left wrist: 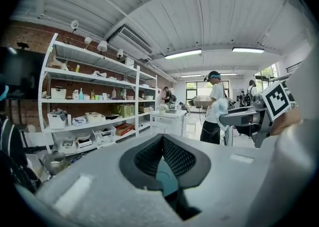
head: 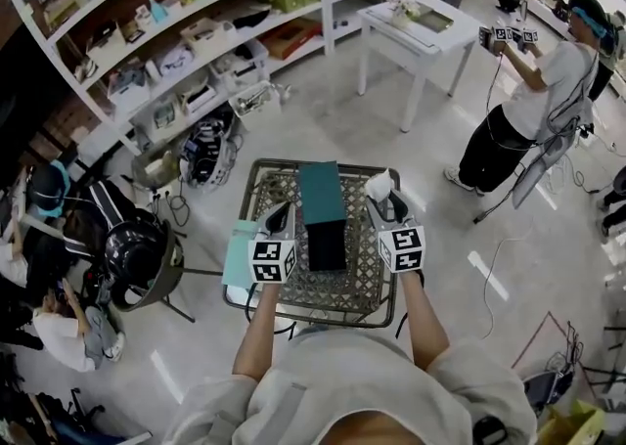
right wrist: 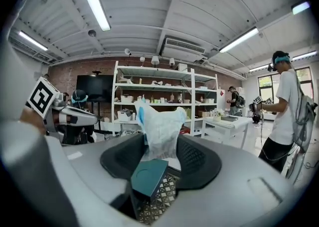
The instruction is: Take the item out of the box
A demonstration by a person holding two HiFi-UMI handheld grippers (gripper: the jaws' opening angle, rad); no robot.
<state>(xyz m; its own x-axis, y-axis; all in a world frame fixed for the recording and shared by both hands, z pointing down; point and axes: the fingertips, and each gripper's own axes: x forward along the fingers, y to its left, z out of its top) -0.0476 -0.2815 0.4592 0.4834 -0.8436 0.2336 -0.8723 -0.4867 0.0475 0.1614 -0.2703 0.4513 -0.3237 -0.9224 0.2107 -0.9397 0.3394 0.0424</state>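
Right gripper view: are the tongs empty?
No, a crumpled white plastic bag is clamped between the right tongs.

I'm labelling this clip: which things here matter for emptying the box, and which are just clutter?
Job: teal box; white packet in the right gripper; mesh table.
Lying about: shelves; white table; other person.

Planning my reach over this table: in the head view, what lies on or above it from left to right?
Pale teal sheet, left gripper, dark teal box, right gripper gripping a white bag.
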